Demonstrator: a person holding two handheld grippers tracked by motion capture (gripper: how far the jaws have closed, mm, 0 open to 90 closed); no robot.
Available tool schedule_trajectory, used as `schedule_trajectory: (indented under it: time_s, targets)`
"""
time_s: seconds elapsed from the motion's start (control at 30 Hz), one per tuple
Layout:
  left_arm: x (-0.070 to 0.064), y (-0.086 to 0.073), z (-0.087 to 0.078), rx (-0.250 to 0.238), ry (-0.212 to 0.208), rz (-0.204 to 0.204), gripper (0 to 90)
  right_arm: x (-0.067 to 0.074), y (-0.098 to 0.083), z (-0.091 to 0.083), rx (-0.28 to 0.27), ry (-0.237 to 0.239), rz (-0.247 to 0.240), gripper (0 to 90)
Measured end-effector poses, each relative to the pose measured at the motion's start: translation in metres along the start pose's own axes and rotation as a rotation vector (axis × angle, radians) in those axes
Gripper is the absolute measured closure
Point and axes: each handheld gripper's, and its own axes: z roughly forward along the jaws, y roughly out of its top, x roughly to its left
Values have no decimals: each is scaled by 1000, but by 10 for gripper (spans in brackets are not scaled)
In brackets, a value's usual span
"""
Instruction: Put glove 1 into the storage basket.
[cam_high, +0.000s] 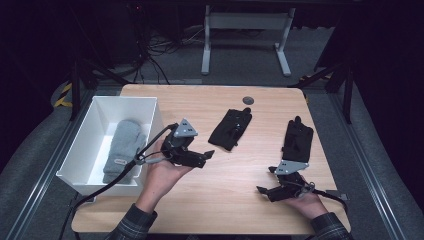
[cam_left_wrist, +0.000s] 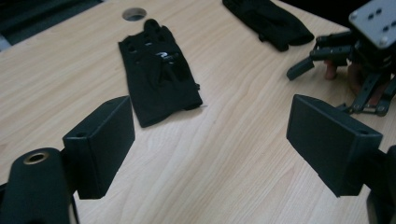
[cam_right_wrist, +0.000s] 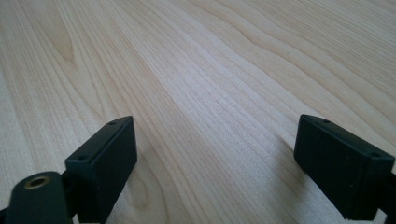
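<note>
At a wooden tabletop (cam_high: 230, 175), the left gripper (cam_high: 207, 155), fingers apart and empty, points toward the nearer black glove (cam_high: 230, 128) lying lengthwise just ahead, while the right gripper (cam_high: 262, 191), likewise spread wide, rests near the second black glove (cam_high: 297, 140).

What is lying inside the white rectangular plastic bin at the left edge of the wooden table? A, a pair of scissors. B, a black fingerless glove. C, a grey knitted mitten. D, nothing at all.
C: the high view shows a grey knitted mitten lying lengthwise in the white rectangular plastic bin, while both black gloves lie out on the wooden table.
</note>
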Motion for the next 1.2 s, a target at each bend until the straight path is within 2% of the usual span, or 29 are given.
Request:
schedule_trajectory:
  time_s: [0.07,0.1,0.17,0.37,0.5,0.57,0.6,0.7,0.73,0.8,0.83,0.93,0.97,1.0,1.03,1.1,1.2]
  targets:
    - [-2,-5,11,14,-15,-1,161,0,0,0,0,0,0,134]
    - [-2,-5,11,14,-15,-1,161,0,0,0,0,0,0,134]
    - [-2,-13,27,16,-29,-2,163,0,0,0,0,2,-1,135]
    - [8,-28,51,10,-31,-7,203,0,0,0,0,2,-2,135]
    - [14,-31,59,-26,-11,16,335,0,0,0,0,2,-2,135]
    - [16,-32,61,-37,-5,13,454,0,0,0,1,1,-2,135]
    - [17,-32,62,-38,1,16,454,0,0,0,1,1,-2,135]
    - [18,-30,66,-46,9,2,617,0,0,0,1,1,-2,135]
    - [14,-27,68,-25,12,12,697,0,0,0,1,2,-2,135]
    - [10,-25,71,-18,8,25,726,0,0,0,0,2,-3,136]
    - [0,-19,79,15,13,45,733,-1,0,0,0,2,-3,136]
    - [-4,-14,89,18,-2,22,799,-1,0,0,0,3,-3,136]
    - [-3,-11,95,36,7,18,840,-1,0,0,0,2,-4,136]
    - [1,-10,102,27,6,-18,880,-1,0,-1,0,4,-3,136]
    - [4,-9,106,31,12,-27,900,-1,-1,-1,1,5,-3,136]
    - [9,-7,113,35,14,-48,900,-1,-1,-1,1,5,-2,136]
    - [15,-6,120,39,30,-49,900,-1,-1,-1,1,5,-3,136]
